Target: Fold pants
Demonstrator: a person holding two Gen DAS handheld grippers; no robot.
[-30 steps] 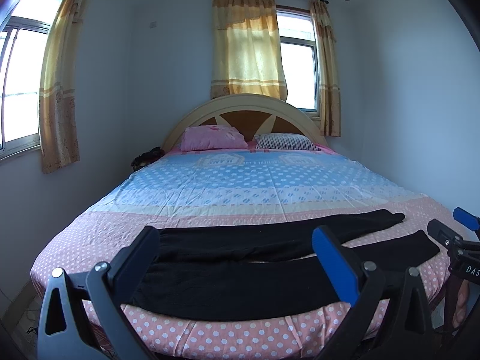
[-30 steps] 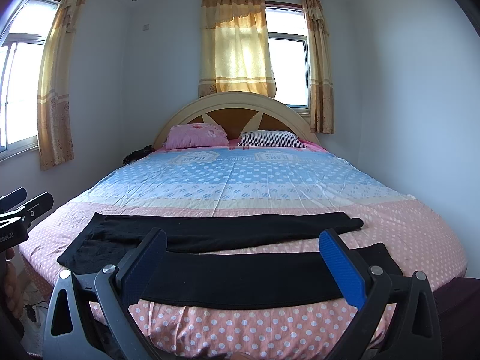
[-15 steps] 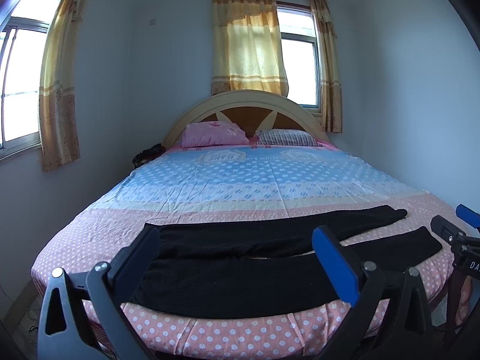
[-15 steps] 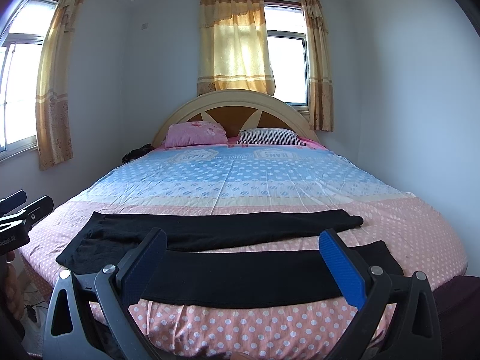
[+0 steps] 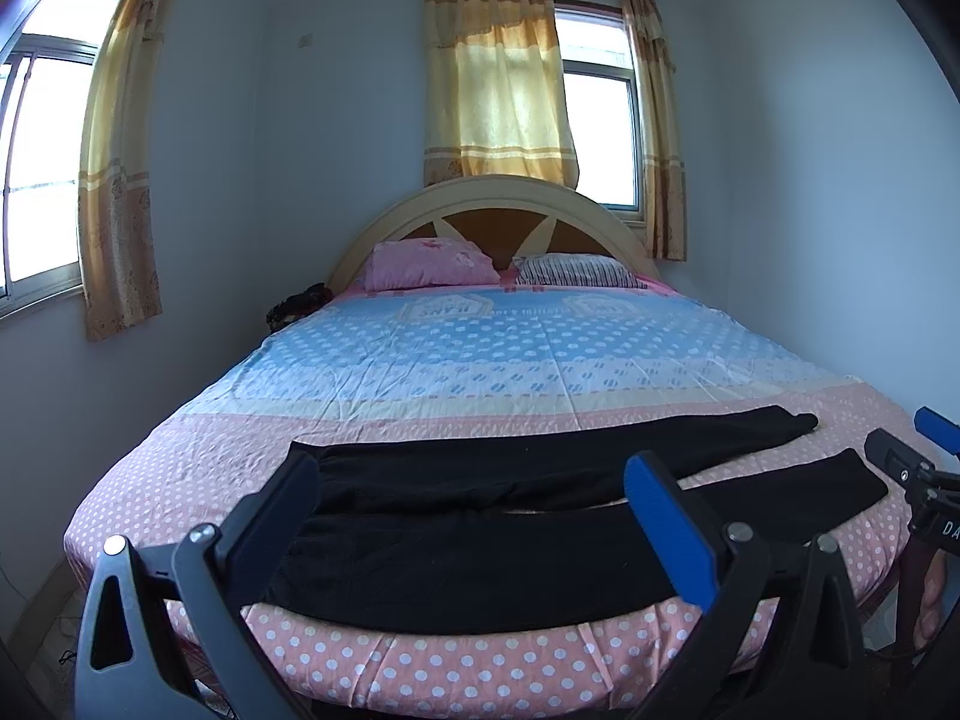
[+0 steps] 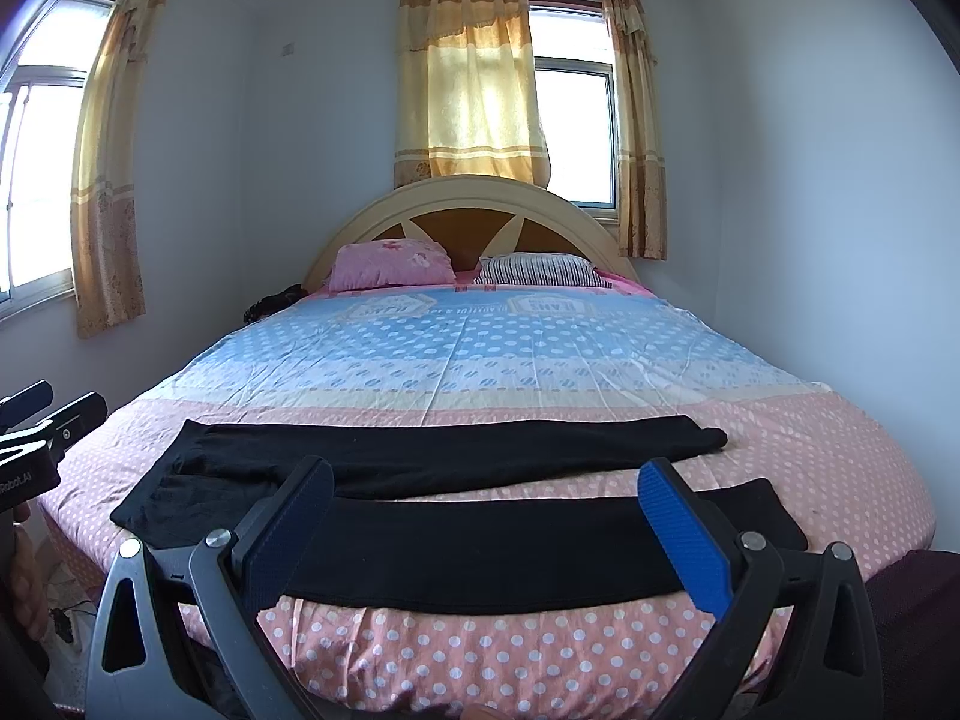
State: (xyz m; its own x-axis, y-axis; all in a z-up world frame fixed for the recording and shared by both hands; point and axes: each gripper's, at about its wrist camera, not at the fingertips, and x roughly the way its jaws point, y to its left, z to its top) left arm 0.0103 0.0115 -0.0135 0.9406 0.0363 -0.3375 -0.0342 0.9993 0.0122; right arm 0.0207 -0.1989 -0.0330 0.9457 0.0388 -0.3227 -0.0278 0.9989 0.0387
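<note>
Right wrist view alone shows pants' (image 6: 456, 516) whole waist end.

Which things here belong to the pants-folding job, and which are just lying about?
Part of the job:
black pants, spread flat across the foot of the bed
left gripper, jaws open
right gripper, jaws open

Just lying about:
pink pillow
striped pillow
dark bundle beside the bed
</note>
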